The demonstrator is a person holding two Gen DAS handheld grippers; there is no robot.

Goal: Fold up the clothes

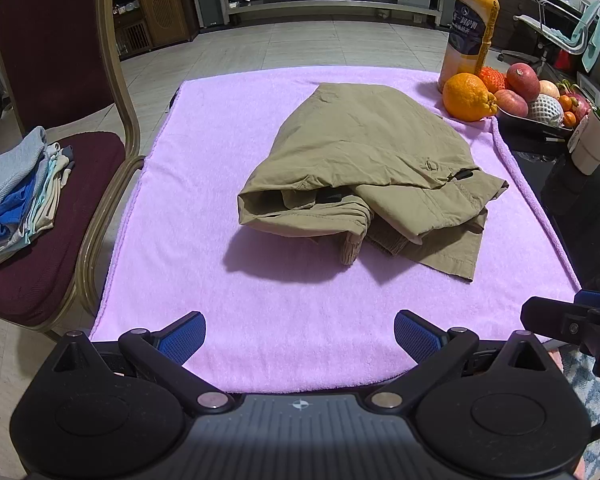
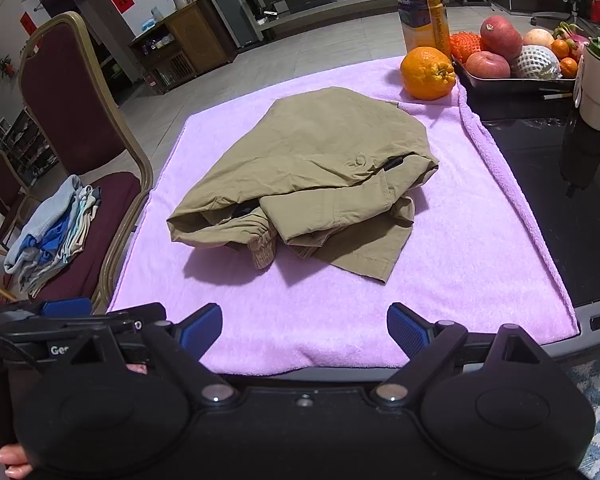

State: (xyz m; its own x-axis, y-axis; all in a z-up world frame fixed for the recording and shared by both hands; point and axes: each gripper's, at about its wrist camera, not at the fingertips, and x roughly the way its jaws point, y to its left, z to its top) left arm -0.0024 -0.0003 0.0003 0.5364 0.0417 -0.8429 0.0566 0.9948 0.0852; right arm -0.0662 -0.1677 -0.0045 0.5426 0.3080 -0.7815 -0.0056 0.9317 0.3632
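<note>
A khaki garment (image 1: 364, 172) lies loosely bunched in the middle of a pink towel (image 1: 228, 312); it also shows in the right wrist view (image 2: 308, 184) on the same towel (image 2: 460, 272). My left gripper (image 1: 300, 338) is open and empty, over the towel's near edge, well short of the garment. My right gripper (image 2: 305, 330) is open and empty, also at the near edge. The right gripper's tip shows at the right of the left wrist view (image 1: 572, 320); the left gripper shows at the left of the right wrist view (image 2: 66, 312).
A dark red chair (image 1: 52, 208) stands left of the table with a stack of folded clothes (image 1: 16, 196) on its seat. At the far right are a large orange (image 1: 468, 96), a juice bottle (image 1: 470, 28), a tray of fruit (image 1: 536, 100) and a white cup (image 1: 594, 140).
</note>
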